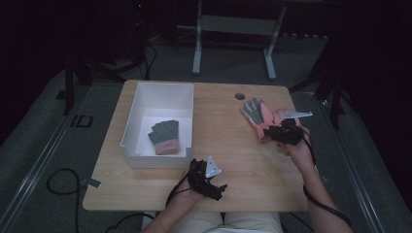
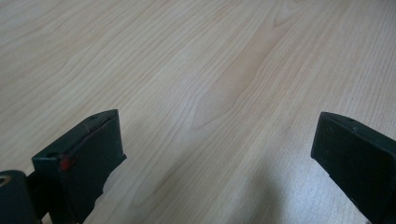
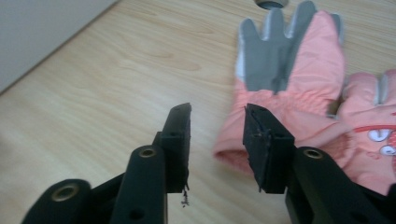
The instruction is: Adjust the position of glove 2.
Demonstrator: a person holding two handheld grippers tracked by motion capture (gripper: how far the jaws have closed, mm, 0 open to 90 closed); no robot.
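Wooden table [image 1: 228, 160]: white bin [image 1: 141, 99], pink gloves [image 1: 257, 116], apparently paired.

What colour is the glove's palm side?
Grey palm on a salmon-pink padded glove; right gripper view.

There were two pink gloves [image 1: 257, 118] on the table [image 1: 233, 165] right of the bin [image 1: 138, 111], touching each other, and one grey glove [image 1: 165, 137] inside the bin. One bin stood there. Two grippers were present.
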